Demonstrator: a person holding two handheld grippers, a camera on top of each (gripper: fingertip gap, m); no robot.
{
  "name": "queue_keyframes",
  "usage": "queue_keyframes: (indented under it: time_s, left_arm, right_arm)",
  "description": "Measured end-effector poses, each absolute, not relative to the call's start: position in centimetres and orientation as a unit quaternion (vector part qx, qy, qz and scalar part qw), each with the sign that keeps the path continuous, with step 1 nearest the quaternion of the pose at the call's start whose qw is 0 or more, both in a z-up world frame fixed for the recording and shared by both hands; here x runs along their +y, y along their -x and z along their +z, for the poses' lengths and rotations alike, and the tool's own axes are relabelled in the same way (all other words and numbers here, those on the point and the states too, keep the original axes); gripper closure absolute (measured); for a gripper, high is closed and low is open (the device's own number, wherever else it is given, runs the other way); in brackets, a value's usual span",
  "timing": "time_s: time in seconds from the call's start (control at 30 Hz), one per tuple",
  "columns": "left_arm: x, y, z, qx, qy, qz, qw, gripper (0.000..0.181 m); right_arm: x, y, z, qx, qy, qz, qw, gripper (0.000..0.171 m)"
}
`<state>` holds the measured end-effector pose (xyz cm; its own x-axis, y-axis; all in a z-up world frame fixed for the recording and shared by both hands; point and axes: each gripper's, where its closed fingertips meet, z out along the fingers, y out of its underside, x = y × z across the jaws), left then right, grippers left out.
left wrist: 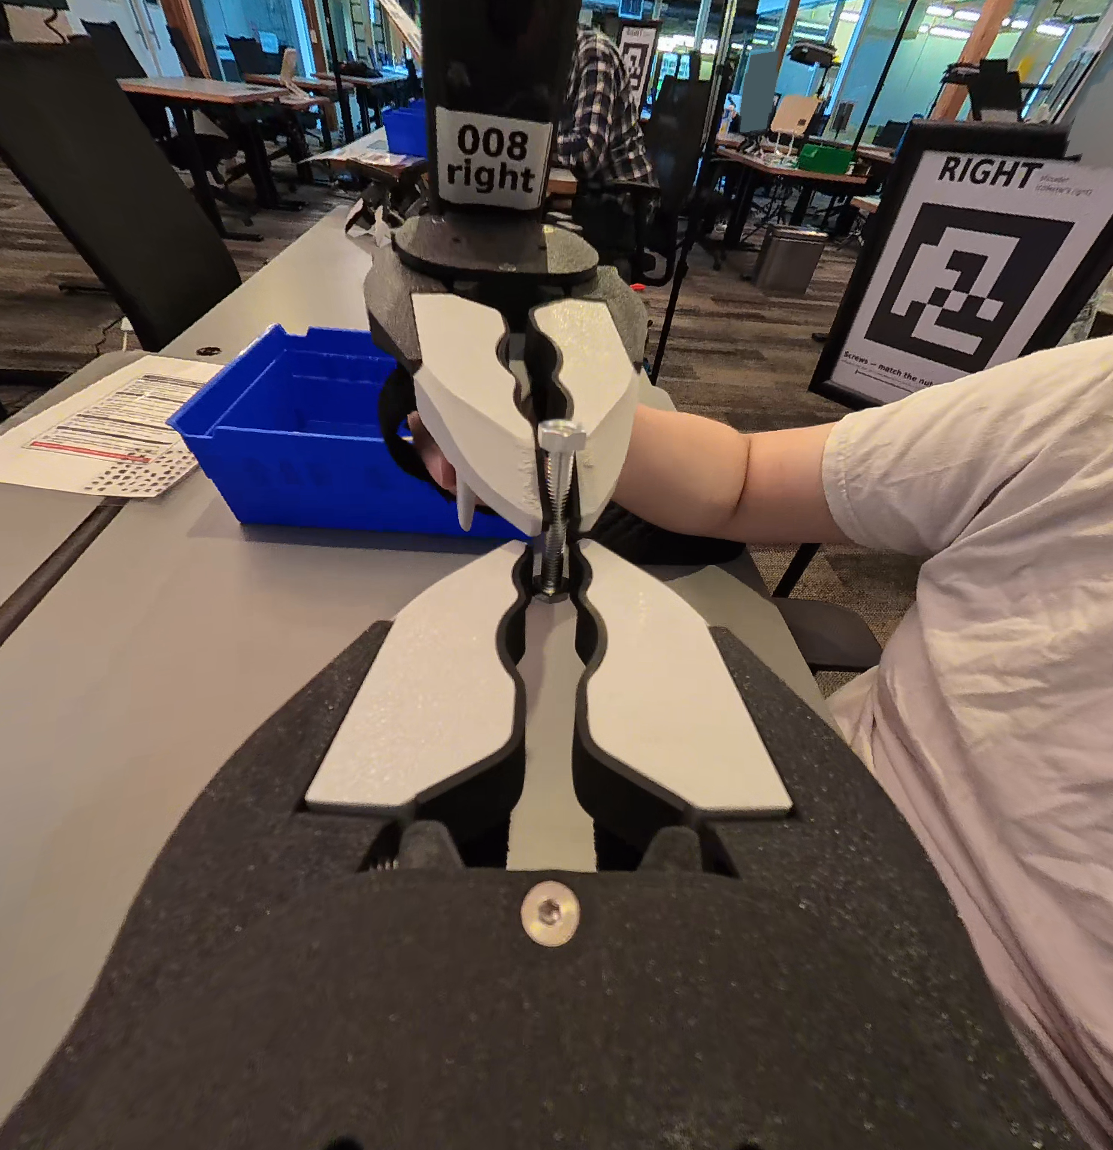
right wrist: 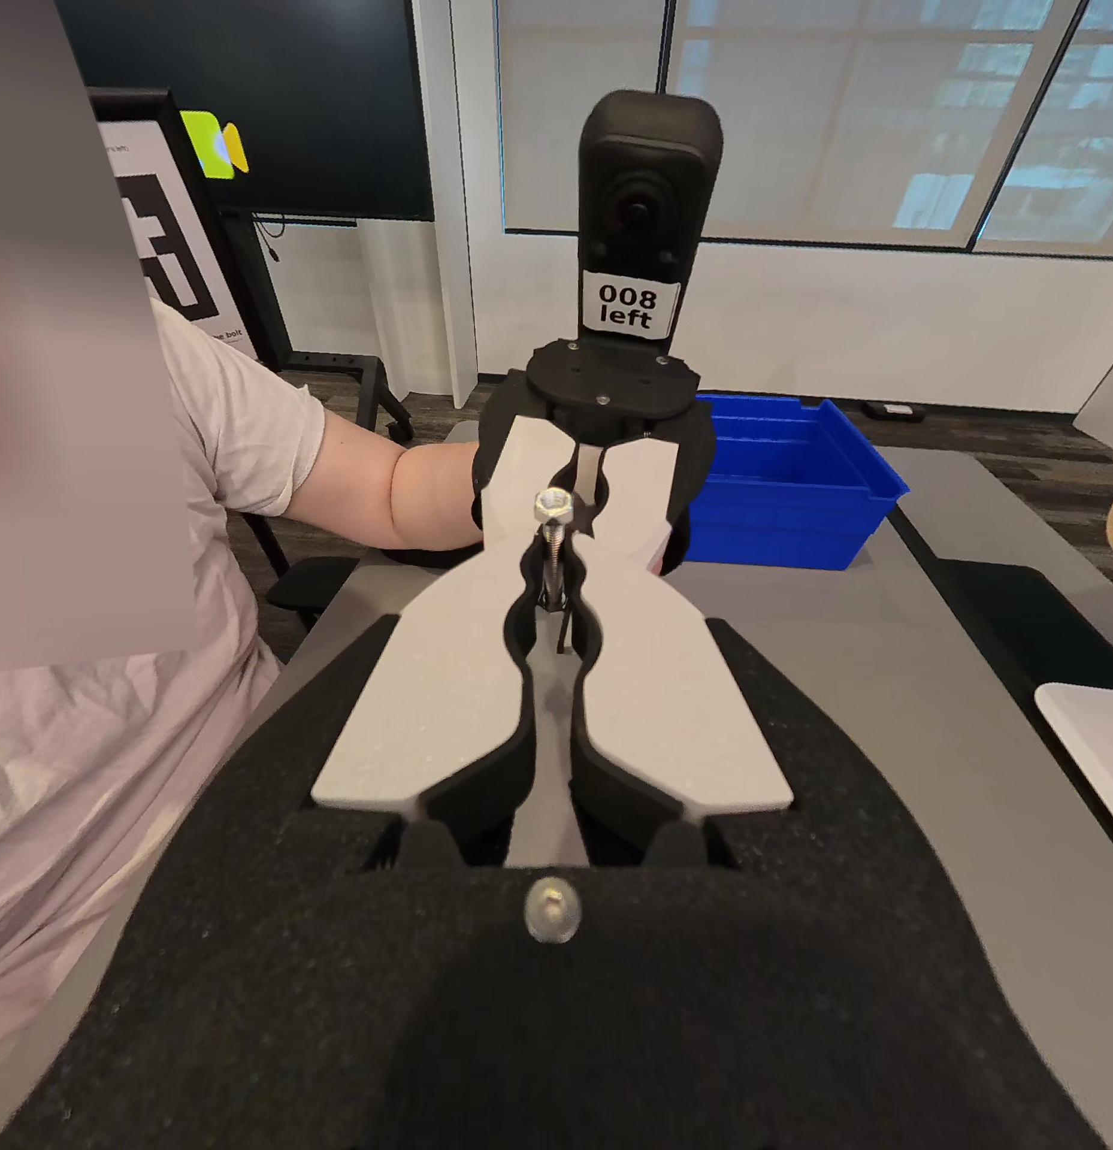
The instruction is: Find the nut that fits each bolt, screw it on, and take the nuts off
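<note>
The grey table [left wrist: 137, 653] runs long and narrow, its far edge dropping to carpet, with bare surface to the left of both tools. A blue bin [left wrist: 305, 448] sits near the table's far side, just beyond the meeting grippers, and a printed sheet [left wrist: 99, 429] lies at the table's left edge beside it. A framed marker board [left wrist: 971, 274] stands off the table at the right. The left gripper [left wrist: 551, 579] and the right gripper [right wrist: 553, 591] face each other tip to tip above the table. A silver bolt [left wrist: 557, 498] spans between them: the right gripper is clenched on its shank near the hex head, and the left gripper is clenched on the nut [left wrist: 549, 594] at its threaded end.
</note>
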<state>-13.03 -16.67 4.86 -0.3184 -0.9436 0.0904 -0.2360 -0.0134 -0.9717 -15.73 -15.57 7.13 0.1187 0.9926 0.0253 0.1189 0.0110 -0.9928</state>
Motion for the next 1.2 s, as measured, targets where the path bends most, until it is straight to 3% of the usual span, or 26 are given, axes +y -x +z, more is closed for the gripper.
queue_keyframes:
  time_s: [0.8,1.2]
  left_arm:
    - [-15.3,13.9,4.4,0.569,0.513,-0.595,0.242,0.177]
    - [-16.1,14.0,4.5,0.612,0.49,-0.555,0.279,0.177]
  right_arm:
    - [-13.8,16.1,6.0,-0.427,0.618,0.48,0.452,0.166]
    - [-14.9,16.2,6.2,-0.483,0.595,0.435,0.473,0.166]
